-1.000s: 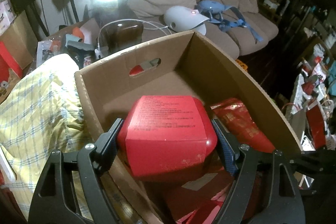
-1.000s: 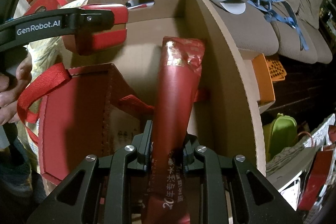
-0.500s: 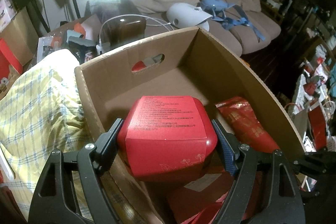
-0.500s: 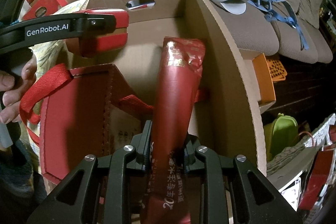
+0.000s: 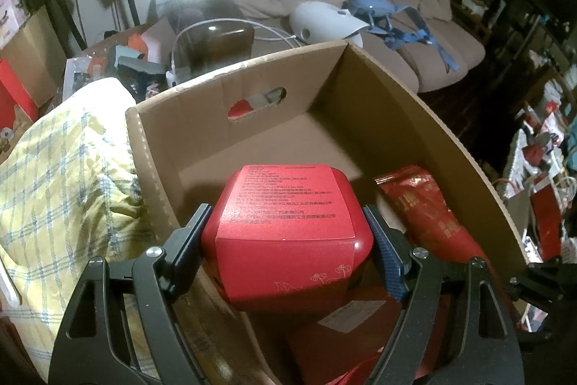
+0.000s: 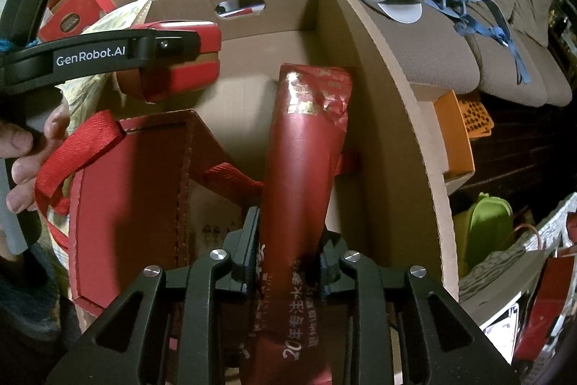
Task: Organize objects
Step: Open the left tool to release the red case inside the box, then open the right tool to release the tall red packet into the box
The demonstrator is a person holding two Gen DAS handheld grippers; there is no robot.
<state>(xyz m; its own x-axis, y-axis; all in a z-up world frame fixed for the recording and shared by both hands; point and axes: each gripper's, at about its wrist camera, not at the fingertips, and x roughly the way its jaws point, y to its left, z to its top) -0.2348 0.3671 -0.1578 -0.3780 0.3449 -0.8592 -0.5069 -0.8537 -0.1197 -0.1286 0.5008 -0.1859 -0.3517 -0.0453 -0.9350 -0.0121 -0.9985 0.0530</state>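
Note:
A cardboard box stands open in front of a sofa. My left gripper is shut on a rounded red gift box with a printed sleeve, held over the carton's near left part; the same red gift box shows in the right wrist view. A long red foil pouch lies along the carton's right wall. My right gripper has this pouch between its pads, still touching it while the jaws are opening. A flat red bag with ribbon handles lies on the carton floor beneath.
A yellow plaid cloth lies left of the carton. On the beige sofa rest a white device and a blue strap harness. An orange basket and a green container sit to the right. A person's hand holds the left gripper.
The right gripper's jaws have spread a little around the pouch. The left gripper with the red box has drifted slightly; the pouch and bag lie as before.

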